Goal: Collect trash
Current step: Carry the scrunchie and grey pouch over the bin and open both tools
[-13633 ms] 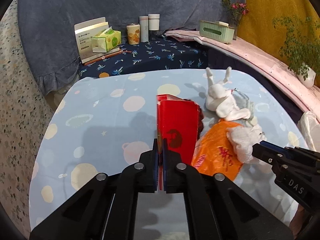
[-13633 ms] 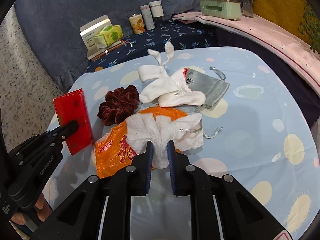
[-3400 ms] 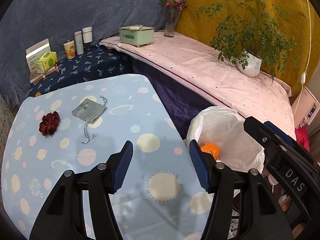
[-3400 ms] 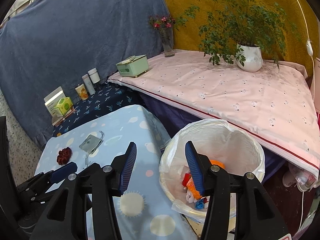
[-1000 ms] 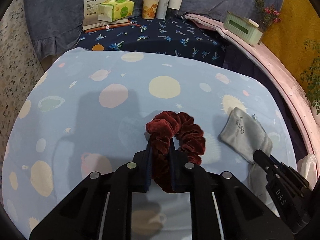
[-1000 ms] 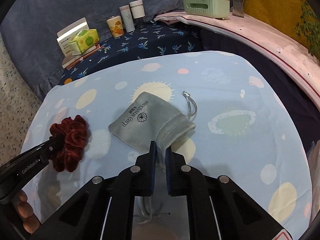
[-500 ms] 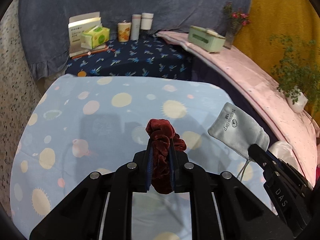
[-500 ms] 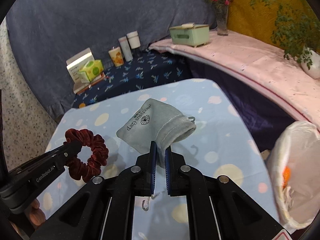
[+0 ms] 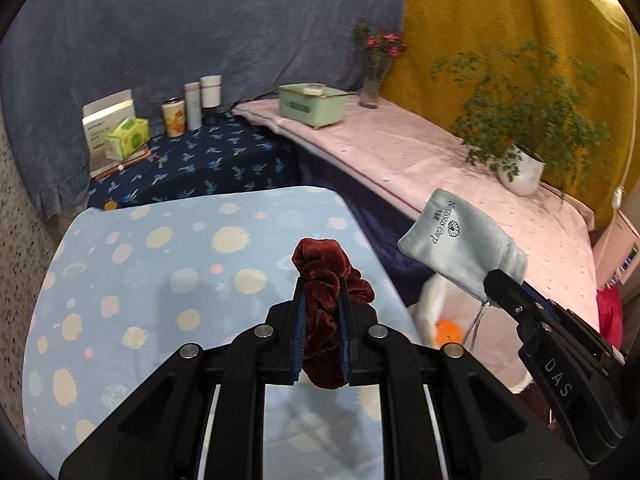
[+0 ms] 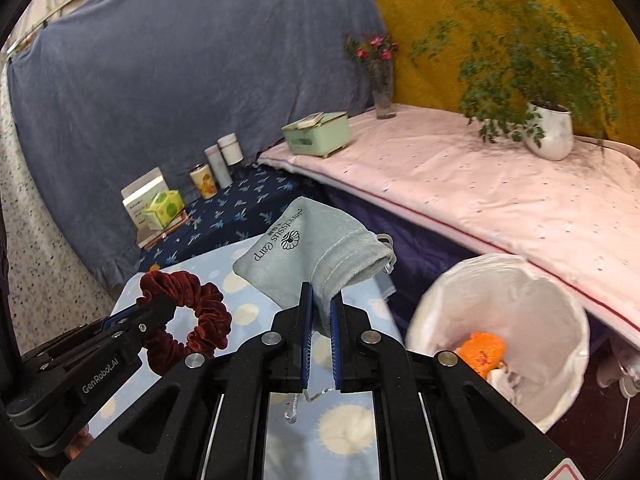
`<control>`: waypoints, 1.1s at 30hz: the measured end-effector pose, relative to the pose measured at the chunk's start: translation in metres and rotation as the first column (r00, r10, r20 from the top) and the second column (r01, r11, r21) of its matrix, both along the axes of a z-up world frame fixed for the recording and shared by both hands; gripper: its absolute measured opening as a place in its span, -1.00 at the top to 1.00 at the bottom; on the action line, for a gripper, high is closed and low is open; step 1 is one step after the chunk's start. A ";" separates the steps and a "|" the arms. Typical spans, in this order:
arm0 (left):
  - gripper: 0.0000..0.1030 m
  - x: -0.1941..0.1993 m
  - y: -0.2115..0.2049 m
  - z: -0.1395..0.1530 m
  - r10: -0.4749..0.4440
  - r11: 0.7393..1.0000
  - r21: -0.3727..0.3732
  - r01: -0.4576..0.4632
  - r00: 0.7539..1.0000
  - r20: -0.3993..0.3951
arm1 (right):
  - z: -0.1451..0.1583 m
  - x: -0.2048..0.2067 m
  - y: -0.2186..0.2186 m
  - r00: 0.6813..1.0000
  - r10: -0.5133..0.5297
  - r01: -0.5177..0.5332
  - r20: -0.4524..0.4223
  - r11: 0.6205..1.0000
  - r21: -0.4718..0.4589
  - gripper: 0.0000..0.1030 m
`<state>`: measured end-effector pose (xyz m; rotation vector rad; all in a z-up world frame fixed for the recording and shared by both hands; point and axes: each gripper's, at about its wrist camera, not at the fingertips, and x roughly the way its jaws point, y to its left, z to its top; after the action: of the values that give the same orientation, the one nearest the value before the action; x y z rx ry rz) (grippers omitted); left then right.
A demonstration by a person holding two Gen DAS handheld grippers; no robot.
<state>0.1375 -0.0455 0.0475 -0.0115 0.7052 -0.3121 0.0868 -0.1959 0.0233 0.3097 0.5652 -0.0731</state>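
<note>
My left gripper [image 9: 322,292] is shut on a dark red velvet scrunchie [image 9: 324,276] and holds it in the air above the light blue spotted table [image 9: 160,264]. The scrunchie also shows in the right wrist view [image 10: 192,312]. My right gripper [image 10: 321,308] is shut on the neck of a grey drawstring pouch [image 10: 308,240], also held up; it shows in the left wrist view [image 9: 456,244]. A white-lined trash bin [image 10: 532,292] stands to the right, below the table edge, with orange trash [image 10: 482,352] inside.
A pink-covered bench [image 10: 480,188] carries a potted plant [image 10: 548,132], a flower vase [image 10: 382,92] and a green box [image 10: 318,134]. A dark blue shelf [image 9: 192,164] holds a tissue pack, a can and bottles.
Both grippers have lifted higher and swung right with the scrunchie and pouch. The trash bin has come further into view on the right.
</note>
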 end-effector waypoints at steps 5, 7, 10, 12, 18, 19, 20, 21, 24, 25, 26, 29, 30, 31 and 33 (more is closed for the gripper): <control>0.74 -0.023 -0.039 0.008 -0.067 0.998 0.017 0.067 0.997 0.028 | 0.005 -0.029 -0.034 0.998 -0.061 0.061 0.022 0.998 0.016 0.85; 0.74 -0.030 -0.053 0.010 -0.091 0.996 0.019 0.091 0.995 0.032 | 0.006 -0.040 -0.047 0.996 -0.085 0.085 0.028 0.996 0.021 0.85; 0.74 -0.040 -0.073 0.011 -0.125 0.992 0.023 0.125 0.992 0.033 | 0.007 -0.051 -0.063 0.993 -0.114 0.114 0.031 0.993 0.024 0.85; 0.74 -0.046 -0.087 0.010 -0.151 0.988 0.028 0.150 0.988 0.030 | 0.006 -0.059 -0.075 0.990 -0.135 0.134 0.032 0.991 0.026 0.85; 0.74 -0.056 -0.123 0.005 -0.219 0.975 0.041 0.219 0.976 0.012 | 0.000 -0.080 -0.109 0.981 -0.194 0.192 0.029 0.980 0.045 0.85; 0.74 -0.057 -0.128 0.004 -0.230 0.973 0.042 0.229 0.973 0.009 | -0.002 -0.083 -0.115 0.979 -0.201 0.199 0.027 0.979 0.049 0.85; 0.74 -0.058 -0.134 0.003 -0.241 0.970 0.042 0.241 0.970 0.005 | -0.004 -0.086 -0.120 0.978 -0.209 0.208 0.023 0.977 0.052 0.85; 0.74 -0.059 -0.139 0.002 -0.251 0.967 0.039 0.251 0.968 0.000 | -0.006 -0.088 -0.125 0.976 -0.218 0.216 0.019 0.975 0.055 0.85; 0.73 -0.059 -0.154 -0.004 -0.281 0.959 0.027 0.281 0.959 -0.023 | -0.011 -0.094 -0.138 0.971 -0.239 0.238 0.010 0.969 0.062 0.85; 0.73 -0.058 -0.158 -0.005 -0.287 0.957 0.028 0.288 0.958 -0.027 | -0.013 -0.096 -0.142 0.969 -0.245 0.244 0.007 0.967 0.066 0.85; 0.73 -0.059 -0.163 -0.008 -0.295 0.955 0.031 0.296 0.955 -0.029 | -0.015 -0.098 -0.146 0.968 -0.252 0.251 0.004 0.965 0.069 0.85; 0.71 -0.058 -0.177 -0.014 -0.314 0.948 0.043 0.316 0.948 -0.039 | -0.021 -0.100 -0.156 0.964 -0.265 0.265 -0.007 0.961 0.074 0.85; 0.71 -0.057 -0.181 -0.016 -0.321 0.945 0.046 0.323 0.946 -0.044 | -0.024 -0.100 -0.160 0.963 -0.268 0.268 -0.011 0.960 0.077 0.85; 0.70 -0.055 -0.185 -0.018 -0.324 0.944 0.047 0.326 0.945 -0.048 | -0.025 -0.100 -0.162 0.963 -0.271 0.271 -0.013 0.959 0.079 0.85; 0.69 -0.052 -0.191 -0.022 -0.330 0.942 0.048 0.332 0.943 -0.053 | -0.029 -0.099 -0.167 0.961 -0.275 0.276 -0.020 0.958 0.083 0.85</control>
<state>0.0854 -0.2369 0.0254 0.1561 0.7594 -0.6164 -0.0125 -0.3633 -0.0058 0.4702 0.5312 -0.3207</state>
